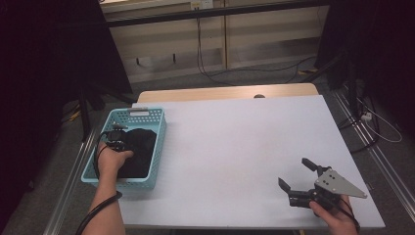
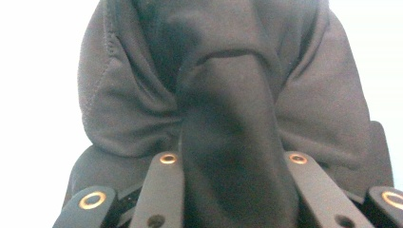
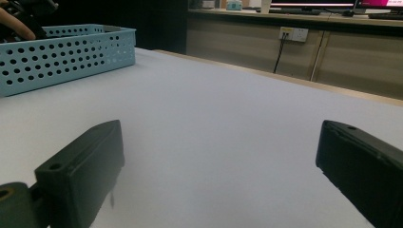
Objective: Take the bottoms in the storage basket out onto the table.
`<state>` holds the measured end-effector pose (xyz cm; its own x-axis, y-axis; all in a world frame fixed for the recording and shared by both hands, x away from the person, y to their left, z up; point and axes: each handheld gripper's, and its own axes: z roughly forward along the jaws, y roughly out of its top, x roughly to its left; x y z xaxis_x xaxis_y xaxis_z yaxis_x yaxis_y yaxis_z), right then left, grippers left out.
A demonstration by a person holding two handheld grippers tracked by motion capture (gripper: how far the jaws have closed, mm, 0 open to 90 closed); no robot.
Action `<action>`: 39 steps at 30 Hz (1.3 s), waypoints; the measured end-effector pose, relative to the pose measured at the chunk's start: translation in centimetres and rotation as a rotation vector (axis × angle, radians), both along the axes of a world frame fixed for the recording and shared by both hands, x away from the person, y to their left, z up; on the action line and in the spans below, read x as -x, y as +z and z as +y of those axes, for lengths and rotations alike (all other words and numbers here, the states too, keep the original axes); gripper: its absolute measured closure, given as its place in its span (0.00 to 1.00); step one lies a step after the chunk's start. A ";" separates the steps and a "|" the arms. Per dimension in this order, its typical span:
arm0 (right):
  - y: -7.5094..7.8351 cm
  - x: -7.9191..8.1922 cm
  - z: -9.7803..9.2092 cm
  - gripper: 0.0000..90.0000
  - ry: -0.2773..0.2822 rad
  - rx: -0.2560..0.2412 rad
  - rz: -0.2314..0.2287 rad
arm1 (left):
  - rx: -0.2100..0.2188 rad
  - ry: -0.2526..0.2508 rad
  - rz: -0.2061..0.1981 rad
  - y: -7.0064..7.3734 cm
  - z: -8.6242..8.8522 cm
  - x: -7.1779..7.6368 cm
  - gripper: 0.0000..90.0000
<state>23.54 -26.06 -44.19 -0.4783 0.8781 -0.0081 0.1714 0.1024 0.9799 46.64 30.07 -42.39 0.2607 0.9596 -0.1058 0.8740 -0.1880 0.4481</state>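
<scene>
While the left gripper (image 1: 119, 138) clamps a fold of black cloth (image 1: 138, 152) in the blue basket (image 1: 155, 156), the right gripper (image 1: 297, 177) waits with its jaws spread wide.

The basket sits at the table's (image 1: 235, 147) near left corner, its long side along the left edge, and the cloth lies bunched inside it. In the left gripper view a ridge of the dark fabric (image 2: 228, 142) runs up between the two jaws, pinched tight. The right gripper (image 3: 218, 156) hovers low over the bare white top near the near right corner, well apart from the basket (image 3: 62, 54), pointing toward it and holding nothing.
</scene>
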 end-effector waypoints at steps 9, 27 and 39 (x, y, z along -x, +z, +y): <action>-0.1 0.0 -0.2 0.02 -0.003 -0.011 0.005 | -0.003 0.041 -0.054 1.9 0.0 -1.4 0.83; -0.1 -0.3 0.1 0.02 0.007 -0.007 0.004 | 0.092 0.013 -0.212 15.0 -1.4 -0.6 0.84; -0.1 -0.2 0.1 0.02 0.003 -0.009 0.004 | 0.202 -0.164 -0.311 19.2 -8.2 0.2 0.84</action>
<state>23.78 -26.01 -44.25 -0.4813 0.8765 0.0011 0.1747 0.0947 0.9801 46.40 21.85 -23.20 0.4576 0.8708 -0.1797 0.6564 -0.1945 0.7289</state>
